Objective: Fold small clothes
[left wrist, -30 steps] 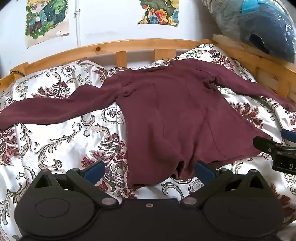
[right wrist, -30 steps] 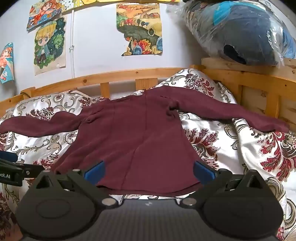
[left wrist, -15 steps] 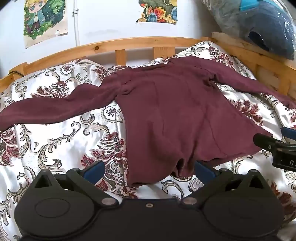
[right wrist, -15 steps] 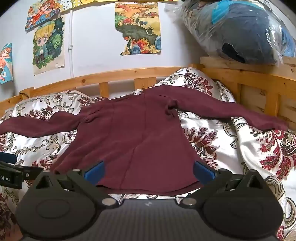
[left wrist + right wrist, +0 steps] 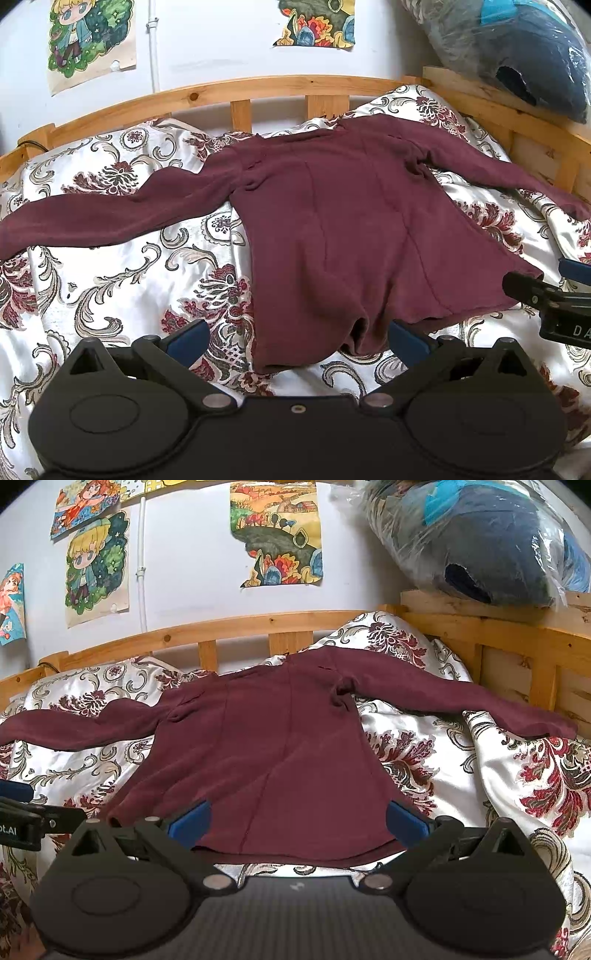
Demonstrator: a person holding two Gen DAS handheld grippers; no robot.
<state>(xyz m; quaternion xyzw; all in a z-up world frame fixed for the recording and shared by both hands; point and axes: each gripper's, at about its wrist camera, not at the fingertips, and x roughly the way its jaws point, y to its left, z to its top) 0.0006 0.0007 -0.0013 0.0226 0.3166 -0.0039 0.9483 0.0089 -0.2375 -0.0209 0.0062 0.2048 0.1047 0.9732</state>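
Note:
A maroon long-sleeved top (image 5: 351, 236) lies spread flat on the floral bedspread (image 5: 122, 280), sleeves out to both sides; it also shows in the right wrist view (image 5: 273, 753). My left gripper (image 5: 295, 338) is open, its blue pads either side of the hem's left corner, just in front of the cloth. My right gripper (image 5: 297, 821) is open over the hem's right part. The right gripper also shows at the right edge of the left wrist view (image 5: 546, 295). The left gripper shows at the left edge of the right wrist view (image 5: 22, 812).
A wooden bed rail (image 5: 258, 88) runs along the back and right side (image 5: 517, 642). A plastic-wrapped dark bundle (image 5: 480, 542) sits on the right rail. Posters (image 5: 277, 535) hang on the white wall.
Both grippers have risen and eased back slightly; the view has shifted a little down. The top lies as before and both grippers stay open.

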